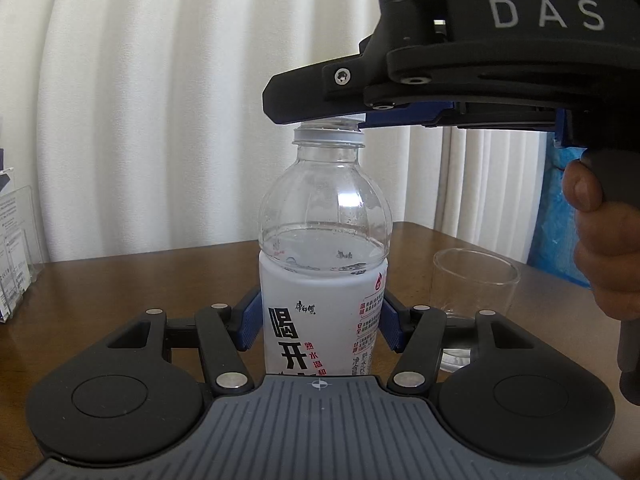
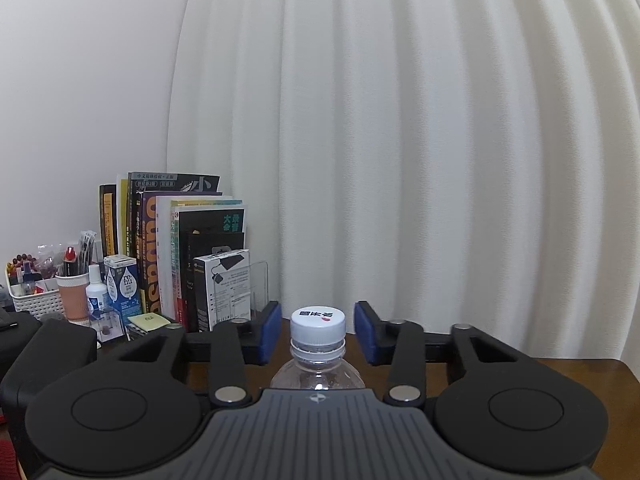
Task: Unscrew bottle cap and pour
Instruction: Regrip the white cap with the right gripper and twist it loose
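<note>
Nearest to us, the left hand-held gripper [image 1: 322, 324] is clamped on the labelled body of the bottle [image 1: 324, 220], which stands upright on the bench [image 1: 120, 288]. So the bracing is done.

Higher up, the right hand-held gripper [image 2: 319, 330] brackets the white cap [image 2: 317, 322]. Its pads are apart, with a sliver of gap on either side, so we judge the unscrewing not yet begun. The cap sits fully on the neck.

Just beyond and to the side, the clear glass [image 1: 476, 284] waits upright. It looks empty to us, so the pour remains as well.

From the left wrist, the other gripper's finger hides the cap, and the gripper body cuts off the bottle's base. The glass's foot is partly masked by the linkage.
</note>
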Demonstrator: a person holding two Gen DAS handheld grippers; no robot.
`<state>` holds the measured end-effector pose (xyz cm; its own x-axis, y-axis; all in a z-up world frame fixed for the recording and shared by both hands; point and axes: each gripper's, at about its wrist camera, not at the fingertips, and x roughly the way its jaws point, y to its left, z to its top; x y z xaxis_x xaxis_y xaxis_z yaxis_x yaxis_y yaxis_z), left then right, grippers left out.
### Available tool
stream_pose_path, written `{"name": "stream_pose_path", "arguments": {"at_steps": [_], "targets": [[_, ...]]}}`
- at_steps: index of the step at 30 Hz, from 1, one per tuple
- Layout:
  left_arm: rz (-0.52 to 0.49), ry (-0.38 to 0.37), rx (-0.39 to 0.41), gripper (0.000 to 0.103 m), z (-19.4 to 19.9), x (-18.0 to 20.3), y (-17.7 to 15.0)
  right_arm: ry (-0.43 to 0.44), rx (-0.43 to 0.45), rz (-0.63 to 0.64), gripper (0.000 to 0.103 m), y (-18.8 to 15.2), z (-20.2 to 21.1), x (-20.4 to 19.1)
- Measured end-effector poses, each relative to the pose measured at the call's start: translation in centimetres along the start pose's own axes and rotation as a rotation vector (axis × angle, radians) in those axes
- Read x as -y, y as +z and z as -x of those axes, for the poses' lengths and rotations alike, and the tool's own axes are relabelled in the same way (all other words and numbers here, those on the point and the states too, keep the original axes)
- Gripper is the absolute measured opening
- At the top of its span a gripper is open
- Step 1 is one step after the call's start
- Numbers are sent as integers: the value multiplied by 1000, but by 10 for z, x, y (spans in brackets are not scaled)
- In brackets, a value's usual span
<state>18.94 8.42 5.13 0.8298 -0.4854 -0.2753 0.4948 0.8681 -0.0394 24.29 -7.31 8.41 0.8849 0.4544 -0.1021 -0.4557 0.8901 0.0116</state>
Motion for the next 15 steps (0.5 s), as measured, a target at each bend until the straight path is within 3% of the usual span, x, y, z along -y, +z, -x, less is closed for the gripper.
{"name": "stream_pose_path", "arguments": {"at_steps": [2,9,12,15], "targets": [[0,0,0,58,0,0,0,-2,3,6,32,-1,1,-2],[-1,-4,-4,58,-6,-2,3,42,-18,25,31,5,-2,5],[1,-4,-3,58,-7,-2,3,89,-36,46,31,9,-4,12],[3,-4,-2,58,-8,-2,4,190,-68,55,31,15,-10,26]]}}
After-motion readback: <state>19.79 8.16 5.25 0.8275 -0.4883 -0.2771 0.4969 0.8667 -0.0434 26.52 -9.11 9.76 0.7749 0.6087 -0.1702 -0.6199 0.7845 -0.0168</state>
